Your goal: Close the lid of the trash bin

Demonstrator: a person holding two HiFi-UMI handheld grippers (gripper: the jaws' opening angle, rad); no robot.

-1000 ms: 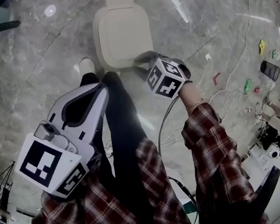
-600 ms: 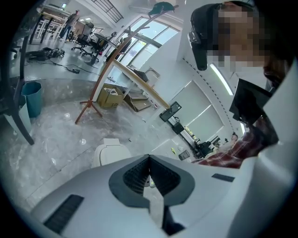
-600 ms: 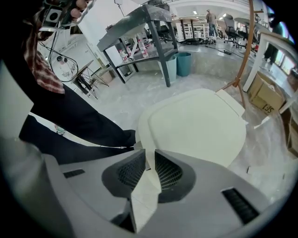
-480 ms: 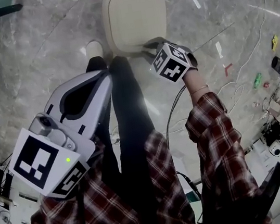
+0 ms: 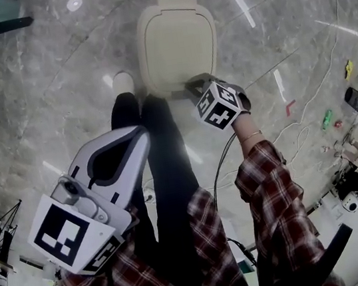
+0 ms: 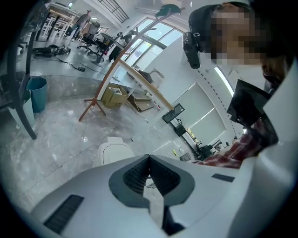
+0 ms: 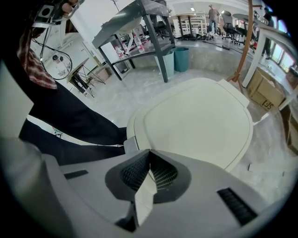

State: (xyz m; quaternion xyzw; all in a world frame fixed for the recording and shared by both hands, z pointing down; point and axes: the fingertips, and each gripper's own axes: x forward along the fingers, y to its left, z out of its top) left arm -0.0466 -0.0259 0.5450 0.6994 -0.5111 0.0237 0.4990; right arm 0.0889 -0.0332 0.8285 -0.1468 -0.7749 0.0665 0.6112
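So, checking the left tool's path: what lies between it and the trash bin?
In the head view, the person's own legs in dark trousers lie between the left tool and the trash bin; a white shoe sits beside the bin.

Polished grey marble floor (image 5: 34,81) strewn at one side with cables (image 5: 301,127), a grey table (image 7: 132,16) beside a teal bin (image 7: 181,58), cardboard boxes (image 6: 111,96), what may be a wooden easel (image 6: 93,104), and bright windows (image 6: 153,32) behind.
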